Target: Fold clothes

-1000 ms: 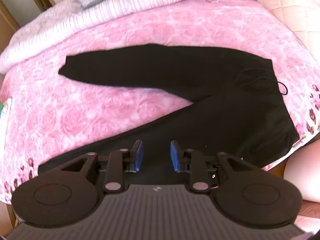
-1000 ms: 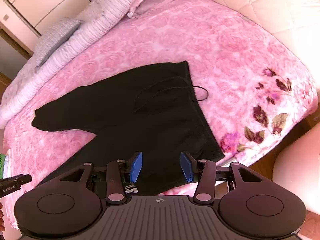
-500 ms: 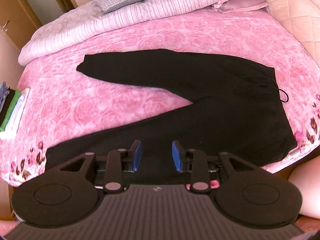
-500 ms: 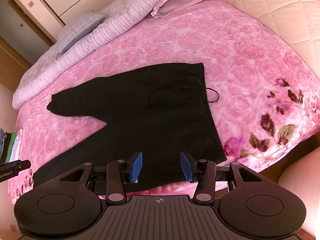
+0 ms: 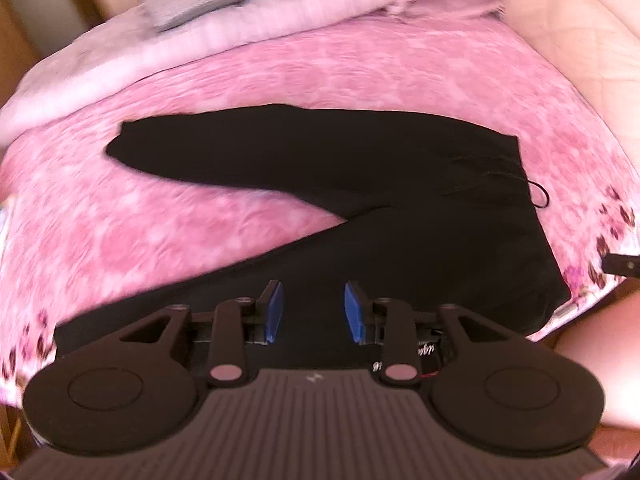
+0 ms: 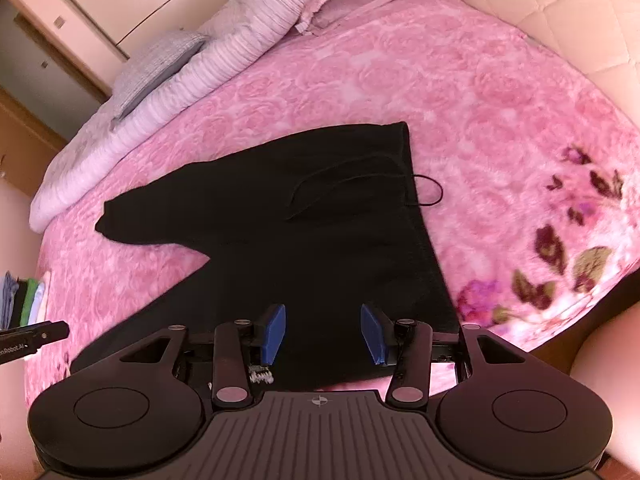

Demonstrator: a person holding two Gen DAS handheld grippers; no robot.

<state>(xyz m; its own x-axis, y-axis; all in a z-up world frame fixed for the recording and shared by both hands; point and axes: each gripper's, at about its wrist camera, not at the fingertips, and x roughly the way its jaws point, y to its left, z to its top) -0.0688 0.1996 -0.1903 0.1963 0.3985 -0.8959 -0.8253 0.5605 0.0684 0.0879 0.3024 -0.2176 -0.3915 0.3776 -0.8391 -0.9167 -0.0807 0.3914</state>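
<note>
A pair of black trousers [image 5: 360, 184] lies spread flat on a pink rose-patterned bed, legs splayed in a V to the left, waistband and a drawstring loop [image 5: 540, 196] at the right. It also shows in the right wrist view [image 6: 320, 216]. My left gripper [image 5: 314, 312] is open and empty, above the near leg. My right gripper [image 6: 324, 330] is open and empty, above the near waist corner. The tip of the right gripper [image 5: 622, 266] shows at the right edge of the left view; the left gripper [image 6: 32, 334] shows at the left edge of the right view.
The pink bedspread [image 6: 480, 92] reaches the near bed edge. A striped folded duvet [image 6: 224, 60] and a grey pillow [image 6: 156, 64] lie at the far side. A stack of folded clothes [image 6: 24, 296] sits at the left edge. A quilted cream headboard [image 6: 560, 20] is at the right.
Both views shifted slightly; the left view is blurred from motion and sits closer over the trousers. Both grippers stay open and empty; the trousers have not moved.
</note>
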